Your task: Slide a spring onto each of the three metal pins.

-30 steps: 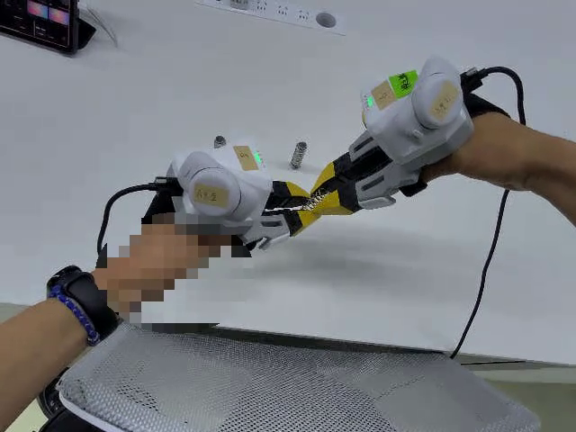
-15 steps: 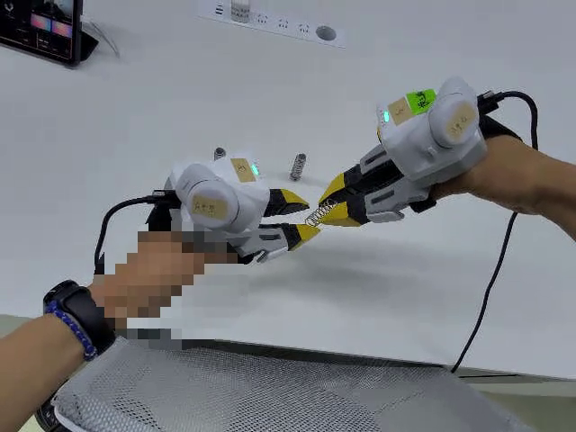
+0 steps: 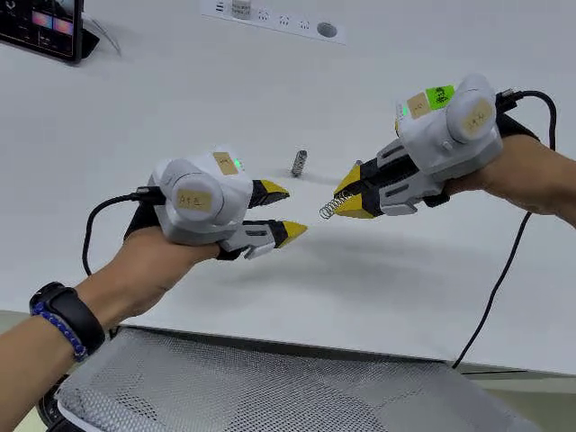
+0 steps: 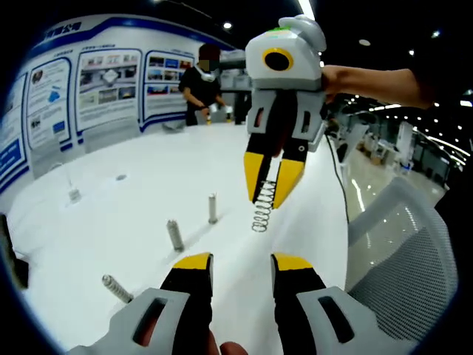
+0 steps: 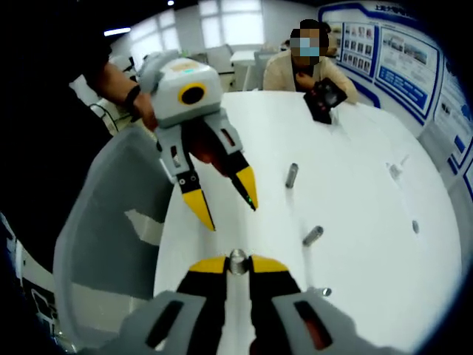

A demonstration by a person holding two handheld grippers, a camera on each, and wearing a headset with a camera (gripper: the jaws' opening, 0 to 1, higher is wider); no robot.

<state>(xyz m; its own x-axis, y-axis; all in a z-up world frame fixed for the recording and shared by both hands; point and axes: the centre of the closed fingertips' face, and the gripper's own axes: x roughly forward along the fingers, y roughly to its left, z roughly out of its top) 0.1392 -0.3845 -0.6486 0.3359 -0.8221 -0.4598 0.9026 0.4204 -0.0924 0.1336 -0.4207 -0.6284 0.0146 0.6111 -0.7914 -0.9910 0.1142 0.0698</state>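
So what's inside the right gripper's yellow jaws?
A little metal spring, pinched by the right gripper. One end pokes out; the part between the yellow jaws is covered.

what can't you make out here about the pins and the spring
Left gripper view: the pins are too small to tell which carry springs.
Head view: the left gripper covers the table behind it, so any pins there are hidden.
Right gripper view: the spring sits end-on in the right gripper, its length hidden by the jaws.
Head view: the tablet is cut off by the top-left edge.
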